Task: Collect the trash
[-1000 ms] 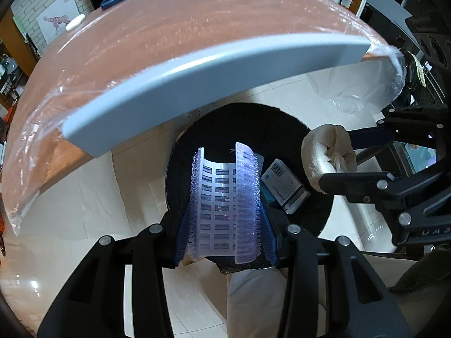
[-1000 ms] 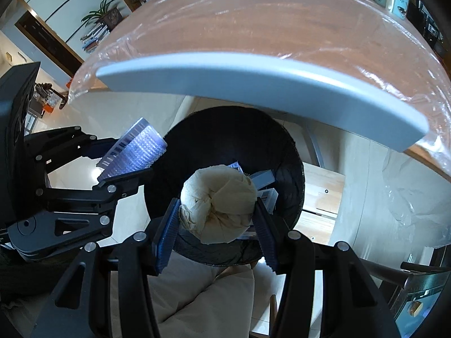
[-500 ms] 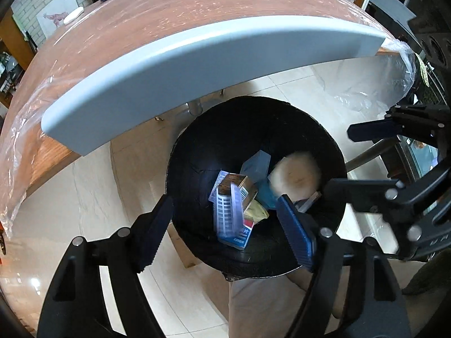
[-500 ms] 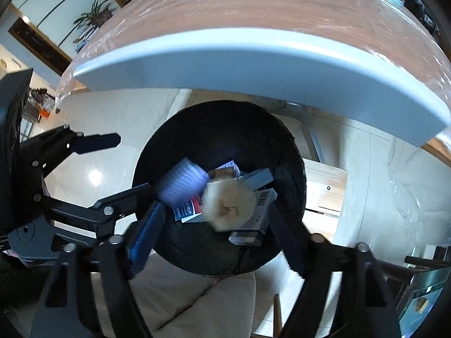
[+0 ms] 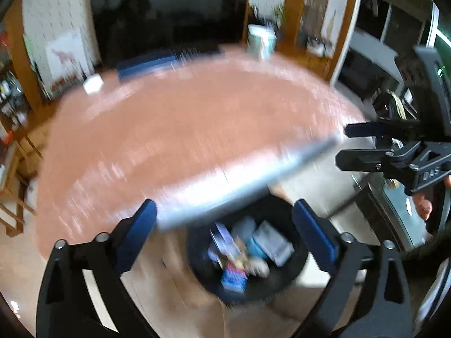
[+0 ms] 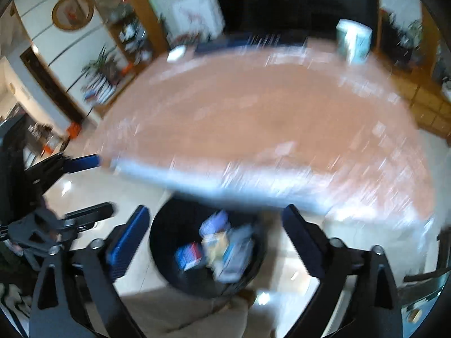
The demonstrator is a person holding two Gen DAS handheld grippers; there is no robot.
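Note:
Both views are blurred by motion. A black round trash bin point(image 5: 293, 276) stands on the floor below the table edge, with boxes, paper and wrappers point(image 5: 248, 250) inside; it also shows in the right wrist view point(image 6: 163, 253), with its contents point(image 6: 220, 250). My left gripper point(image 5: 225, 236) is open and empty, above and behind the bin. My right gripper point(image 6: 215, 236) is open and empty too, and shows at the right of the left wrist view point(image 5: 349, 145).
A large wooden table under clear plastic film point(image 5: 183, 129) with a grey edge point(image 5: 253, 180) fills the middle. On its far side stand a pale blue cup point(image 6: 353, 42), a small white object point(image 6: 176, 53) and a dark blue item point(image 5: 146, 64). Shelves and cabinets line the walls.
Both grippers opened and dropped the bubble wrap and the crumpled paper ball into the bin. Both have since lifted and tilted up, so the tabletop and room now show.

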